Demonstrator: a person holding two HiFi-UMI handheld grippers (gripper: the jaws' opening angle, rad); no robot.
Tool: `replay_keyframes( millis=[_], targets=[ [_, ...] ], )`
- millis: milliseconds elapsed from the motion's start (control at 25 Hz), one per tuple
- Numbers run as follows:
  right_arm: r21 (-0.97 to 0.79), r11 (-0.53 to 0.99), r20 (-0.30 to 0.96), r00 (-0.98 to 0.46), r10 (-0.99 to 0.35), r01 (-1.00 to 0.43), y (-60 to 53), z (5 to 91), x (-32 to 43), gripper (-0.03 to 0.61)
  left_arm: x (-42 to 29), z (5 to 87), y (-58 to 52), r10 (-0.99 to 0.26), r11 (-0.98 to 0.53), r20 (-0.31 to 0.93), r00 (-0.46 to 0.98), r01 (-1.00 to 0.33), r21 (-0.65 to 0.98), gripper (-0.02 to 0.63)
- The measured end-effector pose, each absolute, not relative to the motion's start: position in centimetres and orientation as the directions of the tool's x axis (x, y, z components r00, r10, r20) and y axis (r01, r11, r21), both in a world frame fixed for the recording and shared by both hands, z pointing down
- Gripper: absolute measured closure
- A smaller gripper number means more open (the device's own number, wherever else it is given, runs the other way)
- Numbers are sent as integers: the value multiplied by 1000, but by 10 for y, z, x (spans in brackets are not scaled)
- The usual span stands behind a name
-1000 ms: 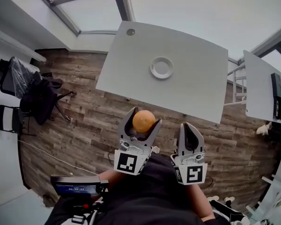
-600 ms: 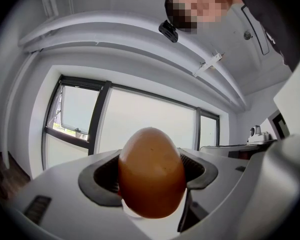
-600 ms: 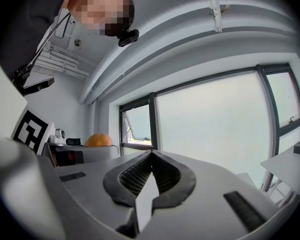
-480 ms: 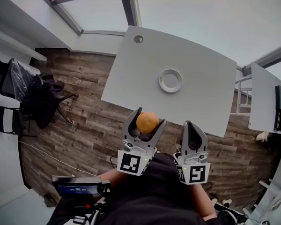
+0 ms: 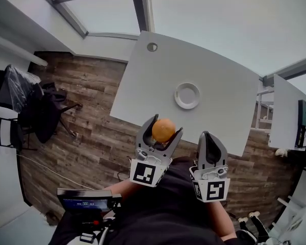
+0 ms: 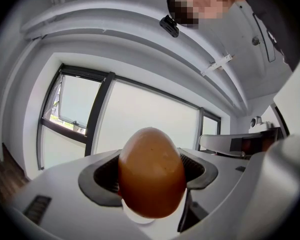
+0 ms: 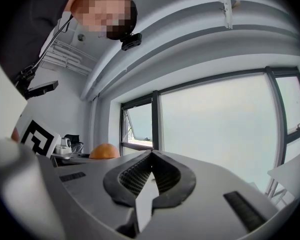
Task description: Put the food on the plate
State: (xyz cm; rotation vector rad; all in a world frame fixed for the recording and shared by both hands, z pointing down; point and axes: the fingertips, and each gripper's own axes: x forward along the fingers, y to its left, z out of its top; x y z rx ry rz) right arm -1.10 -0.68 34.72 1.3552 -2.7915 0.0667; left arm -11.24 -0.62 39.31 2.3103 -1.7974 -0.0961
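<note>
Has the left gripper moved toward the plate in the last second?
Yes. The left gripper, shut on the orange, is nearer the plate on the table; the orange now overlaps the table's near edge.

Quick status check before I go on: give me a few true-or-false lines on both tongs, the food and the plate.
1. The left tongs grip an orange. True.
2. The orange lies on the plate. False: the plate is bare, and the orange is in the left tongs, short of the table's near edge.
3. The right tongs are shut with nothing between them. True.
4. The plate sits on the wooden floor. False: it sits on the white table.
</note>
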Motion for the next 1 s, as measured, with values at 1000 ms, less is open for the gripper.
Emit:
replay_keyframes(
  millis=[1000],
  targets=[
    [-36, 632, 26, -633, -773, -774, -93, 341, 45, 581, -89, 516, -126, -910, -141, 371, 184, -980, 139, 278]
  ],
)
